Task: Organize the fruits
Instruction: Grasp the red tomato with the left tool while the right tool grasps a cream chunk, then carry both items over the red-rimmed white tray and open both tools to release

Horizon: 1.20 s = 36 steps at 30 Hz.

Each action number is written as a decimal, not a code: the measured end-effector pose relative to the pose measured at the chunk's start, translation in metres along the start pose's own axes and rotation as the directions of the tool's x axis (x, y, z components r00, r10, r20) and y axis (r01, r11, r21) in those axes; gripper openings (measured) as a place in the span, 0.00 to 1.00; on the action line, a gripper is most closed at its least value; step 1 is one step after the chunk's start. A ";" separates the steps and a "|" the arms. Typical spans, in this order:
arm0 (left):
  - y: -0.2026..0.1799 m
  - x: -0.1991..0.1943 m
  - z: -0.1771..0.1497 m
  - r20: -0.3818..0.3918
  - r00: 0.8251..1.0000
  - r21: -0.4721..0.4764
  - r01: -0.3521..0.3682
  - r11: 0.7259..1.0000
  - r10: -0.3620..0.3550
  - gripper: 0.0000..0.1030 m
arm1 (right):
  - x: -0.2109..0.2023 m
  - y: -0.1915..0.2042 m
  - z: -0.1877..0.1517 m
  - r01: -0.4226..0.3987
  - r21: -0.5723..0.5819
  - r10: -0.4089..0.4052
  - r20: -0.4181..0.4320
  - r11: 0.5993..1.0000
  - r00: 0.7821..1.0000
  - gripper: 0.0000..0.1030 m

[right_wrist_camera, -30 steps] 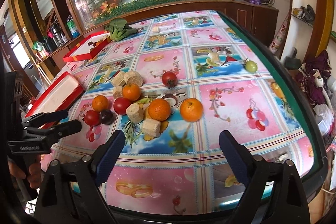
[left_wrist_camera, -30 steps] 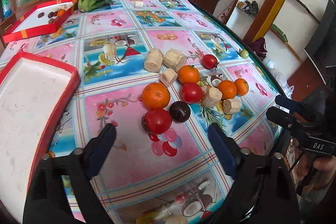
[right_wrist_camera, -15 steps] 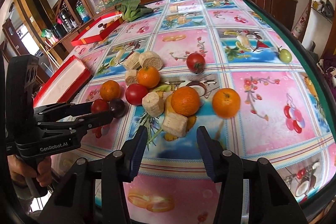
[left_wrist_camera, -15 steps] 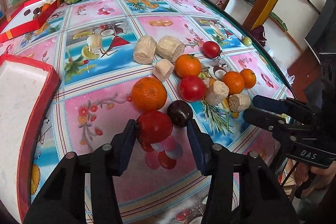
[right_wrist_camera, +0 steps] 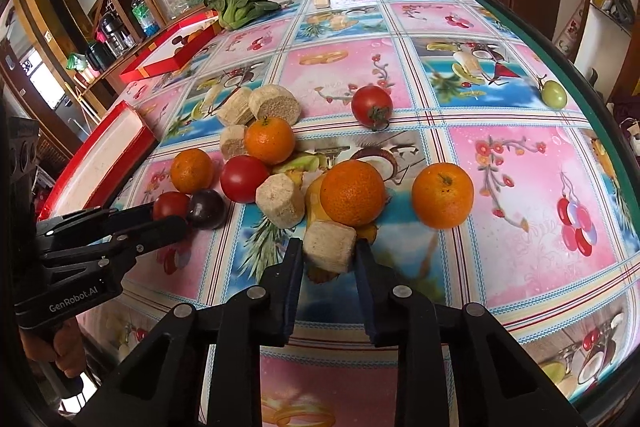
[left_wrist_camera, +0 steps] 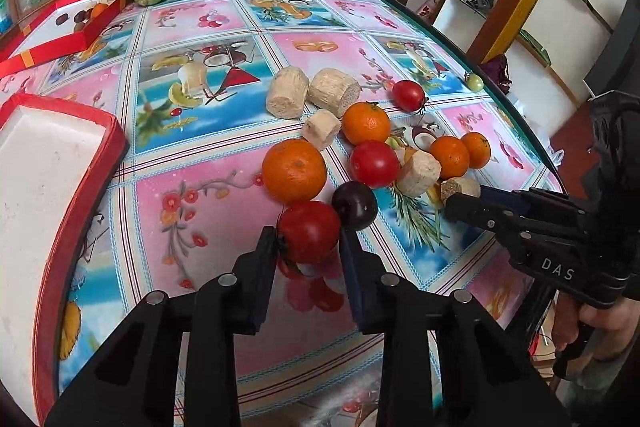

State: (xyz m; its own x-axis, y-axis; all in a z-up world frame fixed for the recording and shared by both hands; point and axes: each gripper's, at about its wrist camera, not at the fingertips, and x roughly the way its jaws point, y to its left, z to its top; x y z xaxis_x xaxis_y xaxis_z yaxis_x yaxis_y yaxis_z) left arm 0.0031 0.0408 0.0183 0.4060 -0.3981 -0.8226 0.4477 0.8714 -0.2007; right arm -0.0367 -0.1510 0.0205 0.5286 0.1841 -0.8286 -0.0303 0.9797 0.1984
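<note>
Both grippers clamped on items in the fruit pile on the surface point(left_wrist_camera: 192, 211).
Left gripper point(left_wrist_camera: 308, 239) jaws just closed onto a red tomato point(left_wrist_camera: 309, 230), beside a dark plum point(left_wrist_camera: 355, 205). Right gripper point(right_wrist_camera: 329, 251) jaws just closed, gripping a beige cut chunk point(right_wrist_camera: 330, 246) in front of an orange point(right_wrist_camera: 353, 193).

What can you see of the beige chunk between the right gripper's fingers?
The beige chunk is a short, stubby piece with faceted sides and a rough, fibrous, speckled cut face, like cut sugarcane. It sits on the tablecloth, cut face tilted toward the camera. The right gripper has just been closing and its pads now press on both sides of it. Behind, it is close against a tangerine; contact can't be confirmed. It covers a printed fruit picture.
</note>
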 end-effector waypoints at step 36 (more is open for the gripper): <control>0.100 -0.091 -0.056 -0.055 0.998 -0.247 0.000 0.969 -0.014 0.28 | 0.013 0.172 0.057 -0.229 -0.332 0.228 -0.042 0.915 0.973 0.25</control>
State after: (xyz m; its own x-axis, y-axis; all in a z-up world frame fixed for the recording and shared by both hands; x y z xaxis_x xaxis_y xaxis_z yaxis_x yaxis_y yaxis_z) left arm -0.0342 0.1802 0.0437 0.3548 -0.3940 -0.8479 0.2368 0.9151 -0.3262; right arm 0.0132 0.0157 0.0738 0.4715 0.4056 -0.7831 -0.4305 0.8808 0.1970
